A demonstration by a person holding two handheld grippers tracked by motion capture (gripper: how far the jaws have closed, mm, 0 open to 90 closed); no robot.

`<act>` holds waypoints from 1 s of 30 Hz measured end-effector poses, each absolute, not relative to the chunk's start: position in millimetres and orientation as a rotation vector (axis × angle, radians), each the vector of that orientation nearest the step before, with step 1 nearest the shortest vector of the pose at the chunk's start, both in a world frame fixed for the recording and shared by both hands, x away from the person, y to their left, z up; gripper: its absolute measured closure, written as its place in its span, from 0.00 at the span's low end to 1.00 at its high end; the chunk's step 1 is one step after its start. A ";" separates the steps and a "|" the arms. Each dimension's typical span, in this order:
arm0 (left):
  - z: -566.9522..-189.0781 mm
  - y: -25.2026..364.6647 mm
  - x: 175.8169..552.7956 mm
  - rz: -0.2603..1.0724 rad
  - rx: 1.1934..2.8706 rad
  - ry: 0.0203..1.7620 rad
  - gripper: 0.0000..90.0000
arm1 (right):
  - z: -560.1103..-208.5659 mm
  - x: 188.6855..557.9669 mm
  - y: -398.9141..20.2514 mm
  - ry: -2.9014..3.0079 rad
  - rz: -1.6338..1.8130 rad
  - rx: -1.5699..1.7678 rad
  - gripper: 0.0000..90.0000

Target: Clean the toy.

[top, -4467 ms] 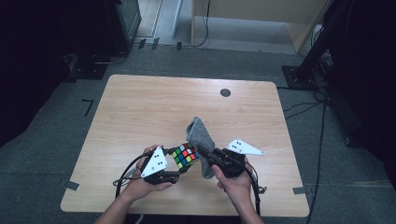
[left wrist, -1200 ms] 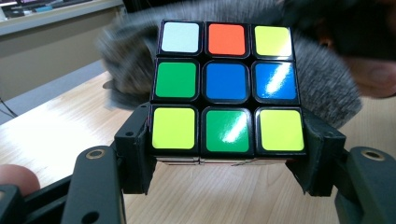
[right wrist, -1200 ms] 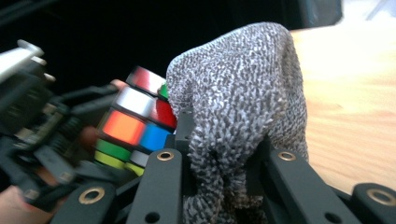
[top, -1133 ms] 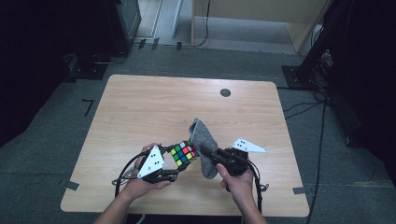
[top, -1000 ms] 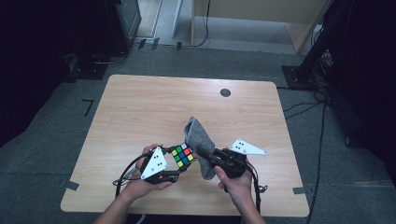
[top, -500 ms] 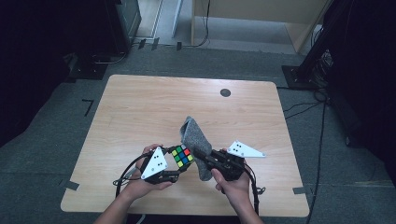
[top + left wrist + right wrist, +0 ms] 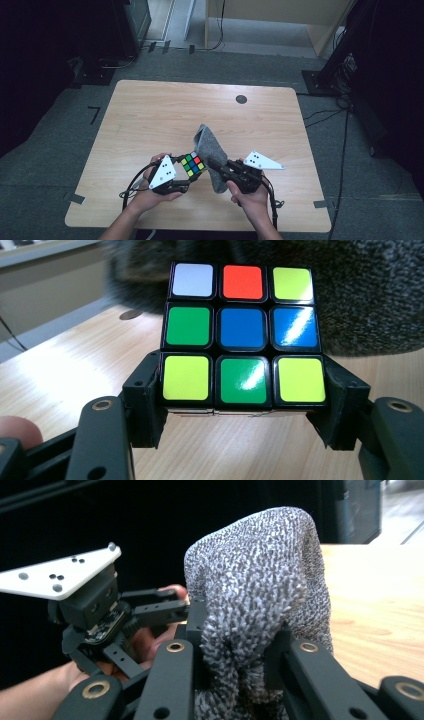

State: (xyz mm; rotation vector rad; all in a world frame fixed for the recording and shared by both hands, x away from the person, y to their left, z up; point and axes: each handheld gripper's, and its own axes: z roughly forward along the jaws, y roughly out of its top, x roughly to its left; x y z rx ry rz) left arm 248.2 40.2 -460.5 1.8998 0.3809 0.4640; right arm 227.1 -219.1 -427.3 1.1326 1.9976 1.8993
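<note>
A scrambled colour cube (image 7: pixel 192 165) is held just above the wooden table (image 7: pixel 150 115), near its front edge. My left gripper (image 7: pixel 189 176) is shut on it. In the left gripper view the jaws clamp the lower row of the cube (image 7: pixel 242 335), whose facing side shows green, blue, yellow, white and red tiles. A grey knitted cloth (image 7: pixel 209 150) stands bunched up right beside the cube, with my right gripper (image 7: pixel 216 169) shut on its lower part. In the right gripper view the cloth (image 7: pixel 260 590) bulges out above the jaws and hides the cube; the left gripper (image 7: pixel 186 602) is behind it.
A dark round grommet (image 7: pixel 241 99) sits in the table near its far edge. Black cables (image 7: pixel 131 182) trail from both grippers over the front edge. Dark equipment and a floor stand surround the table.
The right gripper and the cloth have shifted slightly left, toward the cube. The left gripper and the cube have stayed where they were.
</note>
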 end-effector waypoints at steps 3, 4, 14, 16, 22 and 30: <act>-457.9 42.1 246.7 0.446 1.875 0.371 0.38 | -437.6 230.9 -221.1 1.973 1.840 1.204 0.82; -456.9 44.0 247.1 0.440 1.858 0.374 0.38 | -439.9 232.4 -222.7 1.970 1.810 1.226 0.83; -460.5 38.1 245.5 0.447 1.900 0.359 0.38 | -427.3 224.7 -214.1 1.978 1.856 1.114 0.82; -459.1 40.4 245.4 0.441 1.885 0.356 0.38 | -431.6 227.6 -217.4 1.974 1.821 1.149 0.82; -463.5 36.4 246.8 0.474 1.927 0.379 0.38 | -438.7 234.0 -228.9 1.947 1.772 1.247 0.82; -462.3 34.0 242.9 0.478 1.926 0.353 0.38 | -439.6 233.3 -220.4 1.996 1.798 1.203 0.82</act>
